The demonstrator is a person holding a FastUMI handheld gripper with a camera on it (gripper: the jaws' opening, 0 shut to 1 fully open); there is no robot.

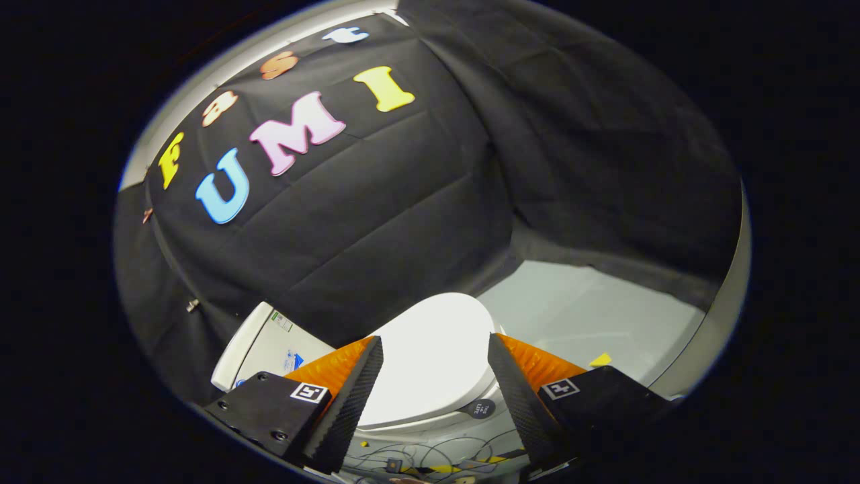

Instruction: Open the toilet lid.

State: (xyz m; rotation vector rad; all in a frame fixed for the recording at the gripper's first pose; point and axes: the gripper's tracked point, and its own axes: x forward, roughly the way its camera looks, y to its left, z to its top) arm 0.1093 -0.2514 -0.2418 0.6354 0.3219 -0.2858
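Your gripper has its fingers spread wide apart, empty, above the closed toilet lid, which lies flat between them; come in too steep and you may skid off its smooth top

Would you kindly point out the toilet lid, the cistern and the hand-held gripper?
toilet lid (430, 356), gripper view, middle of its closed top.
cistern (265, 343), gripper view, its front face.
hand-held gripper (435, 363), gripper view, midway between its open fingertips.

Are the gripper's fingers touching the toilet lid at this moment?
Apart. In the gripper view the gripper is open, and the closed white toilet lid lies beyond and below the fingers, seen through the wide gap between them; neither finger presses on it.
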